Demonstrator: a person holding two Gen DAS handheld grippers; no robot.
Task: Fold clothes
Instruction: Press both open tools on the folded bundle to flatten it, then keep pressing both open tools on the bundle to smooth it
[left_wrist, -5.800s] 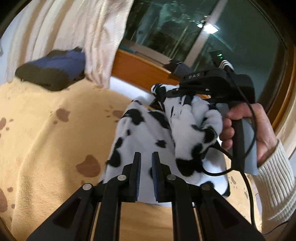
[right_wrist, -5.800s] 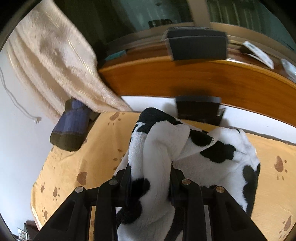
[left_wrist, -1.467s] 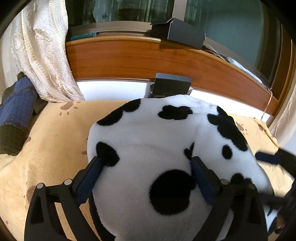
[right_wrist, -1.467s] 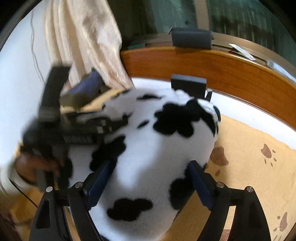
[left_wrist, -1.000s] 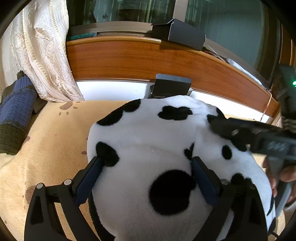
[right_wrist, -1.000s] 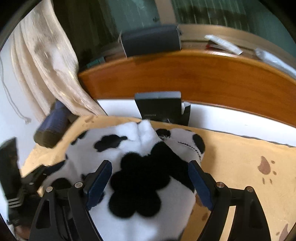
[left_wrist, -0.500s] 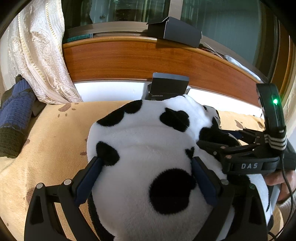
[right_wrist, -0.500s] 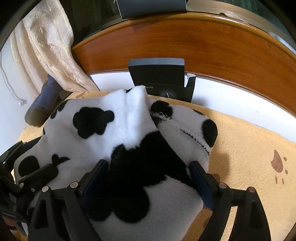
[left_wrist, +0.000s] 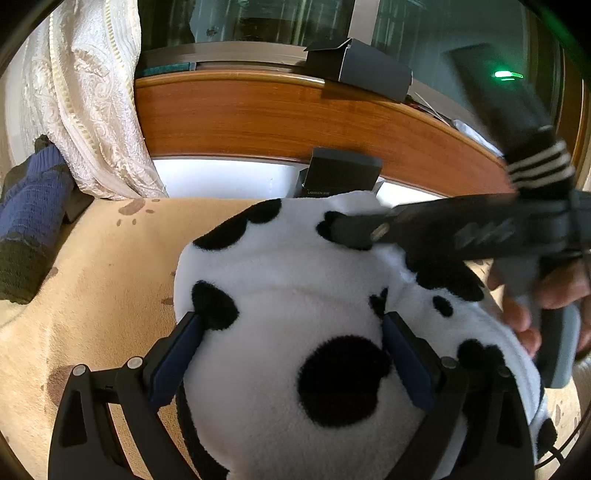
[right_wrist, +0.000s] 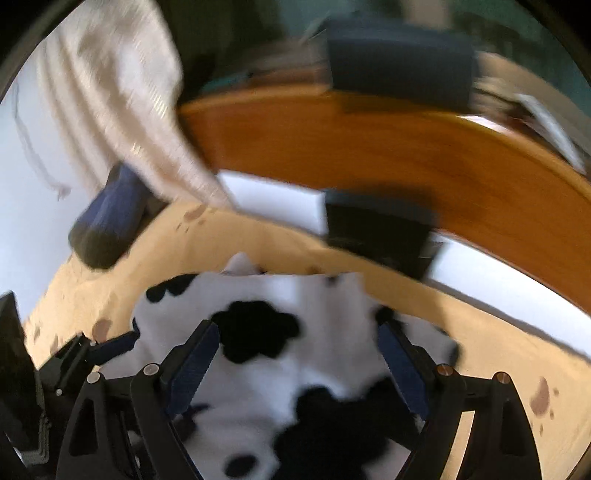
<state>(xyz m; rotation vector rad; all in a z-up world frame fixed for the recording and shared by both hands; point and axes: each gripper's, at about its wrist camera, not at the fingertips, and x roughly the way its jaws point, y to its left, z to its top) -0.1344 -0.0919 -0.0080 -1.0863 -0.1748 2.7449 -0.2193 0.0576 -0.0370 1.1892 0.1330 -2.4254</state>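
A white fleece garment with black cow spots lies bundled on the tan paw-print blanket. My left gripper is open wide and pressed down over the bundle's near part, the fleece bulging between its blue pads. A hand holds my right gripper, which reaches in from the right, one fingertip over the bundle's far edge. Its jaws stand wide apart over the fleece garment and grip nothing. The right wrist view is blurred.
A wooden headboard ledge with black boxes runs behind. Another black box stands just beyond the bundle. A cream curtain hangs at the left, above a folded navy knit on the blanket.
The right gripper has swung leftward across the bundle's far top, and its view now sits further back and blurred. The left gripper and the bundle have not moved.
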